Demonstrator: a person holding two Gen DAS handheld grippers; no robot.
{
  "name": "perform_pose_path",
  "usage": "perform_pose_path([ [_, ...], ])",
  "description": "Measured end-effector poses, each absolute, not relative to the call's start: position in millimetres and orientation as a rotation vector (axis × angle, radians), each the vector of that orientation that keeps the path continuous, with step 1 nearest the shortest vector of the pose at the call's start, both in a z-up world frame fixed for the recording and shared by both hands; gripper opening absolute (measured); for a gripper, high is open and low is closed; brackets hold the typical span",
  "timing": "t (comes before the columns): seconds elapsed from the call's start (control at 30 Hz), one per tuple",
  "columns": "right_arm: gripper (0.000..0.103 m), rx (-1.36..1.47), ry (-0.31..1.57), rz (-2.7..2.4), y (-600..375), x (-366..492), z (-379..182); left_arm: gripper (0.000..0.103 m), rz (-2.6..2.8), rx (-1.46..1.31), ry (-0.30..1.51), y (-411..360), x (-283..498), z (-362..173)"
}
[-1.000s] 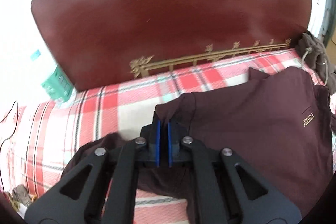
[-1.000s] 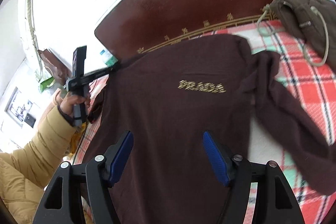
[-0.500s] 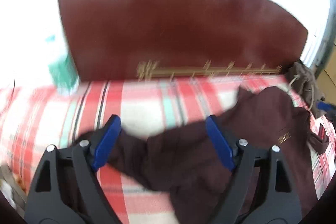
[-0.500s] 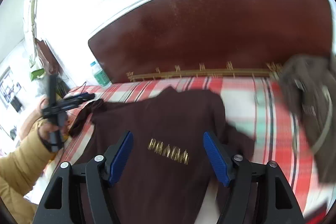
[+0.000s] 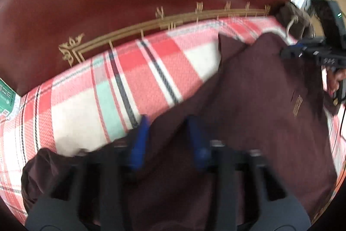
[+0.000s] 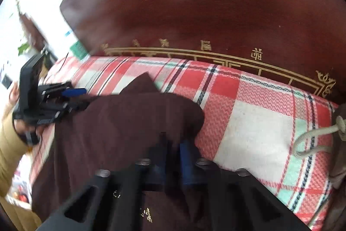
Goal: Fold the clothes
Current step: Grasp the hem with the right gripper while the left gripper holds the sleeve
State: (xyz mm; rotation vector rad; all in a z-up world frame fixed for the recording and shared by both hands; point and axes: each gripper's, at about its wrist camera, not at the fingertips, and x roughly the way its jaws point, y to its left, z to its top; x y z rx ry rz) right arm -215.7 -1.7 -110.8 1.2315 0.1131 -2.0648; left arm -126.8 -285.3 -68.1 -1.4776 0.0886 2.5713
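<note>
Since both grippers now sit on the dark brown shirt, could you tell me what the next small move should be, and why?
Probably let the left gripper finish closing before lifting anything. Its jaws are closing with a fold of the dark brown shirt between them, while the right gripper already looks shut on the shirt's edge. Lifting early might drop one side onto the plaid blanket.

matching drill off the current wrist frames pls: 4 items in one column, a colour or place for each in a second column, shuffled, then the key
Items
1. garment
2. bed cover
3. headboard
4. drawstring cord

Descriptions
A. glossy dark red-brown with gold trim, behind the bed
B. red, white and mint plaid
C. dark maroon, gold lettering, spread on the bed
D. pale loop at the right edge of the right wrist view

Pairs: 1-C, 2-B, 3-A, 4-D
</note>
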Motion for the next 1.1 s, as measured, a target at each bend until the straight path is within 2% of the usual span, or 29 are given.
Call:
perform_pose_path([
  [0.2,0.006,1.136,0.199,-1.981,12,-159,-97,0.027,2.466,-1.434,0.124,-269,-80,-64],
  [0.37,0.008,1.18,0.264,-1.912,13,-126,-103,0.028,2.406,-1.428,0.17,-254,-54,-71],
  [0.4,0.014,1.181,0.249,-1.927,16,-127,-102,0.028,2.41,-1.426,0.176,-252,-52,-72],
  [0.43,0.031,1.174,0.223,-1.96,18,-134,-98,0.028,2.413,-1.424,0.168,-253,-53,-72],
  [0.57,0.071,1.122,0.133,-2.107,13,-174,-85,0.028,2.428,-1.423,0.117,-258,-56,-73],
  [0.6,0.078,1.117,0.126,-2.136,8,-185,-84,0.028,2.431,-1.425,0.108,-259,-56,-73],
  [0.67,0.078,1.156,0.138,-2.123,-6,-202,-94,0.028,2.435,-1.424,0.101,-260,-55,-74],
  [0.7,0.077,1.181,0.136,-2.105,-12,-210,-99,0.028,2.437,-1.424,0.101,-260,-55,-74],
  [0.73,0.061,1.206,0.135,-2.086,-18,-217,-105,0.028,2.439,-1.423,0.095,-260,-55,-74],
  [0.77,0.041,1.228,0.134,-2.066,-23,-223,-110,0.028,2.44,-1.423,0.086,-261,-55,-74],
  [0.8,0.006,1.235,0.136,-2.046,-28,-223,-113,0.028,2.441,-1.417,0.075,-262,-54,-73],
  [0.97,0.007,1.123,0.241,-1.987,-23,-174,-104,0.028,2.442,-1.361,-0.01,-273,-46,-62],
  [1.1,0.007,1.095,0.429,-1.904,-25,-119,-107,0.028,2.451,-1.268,-0.111,-284,-43,-41],
])
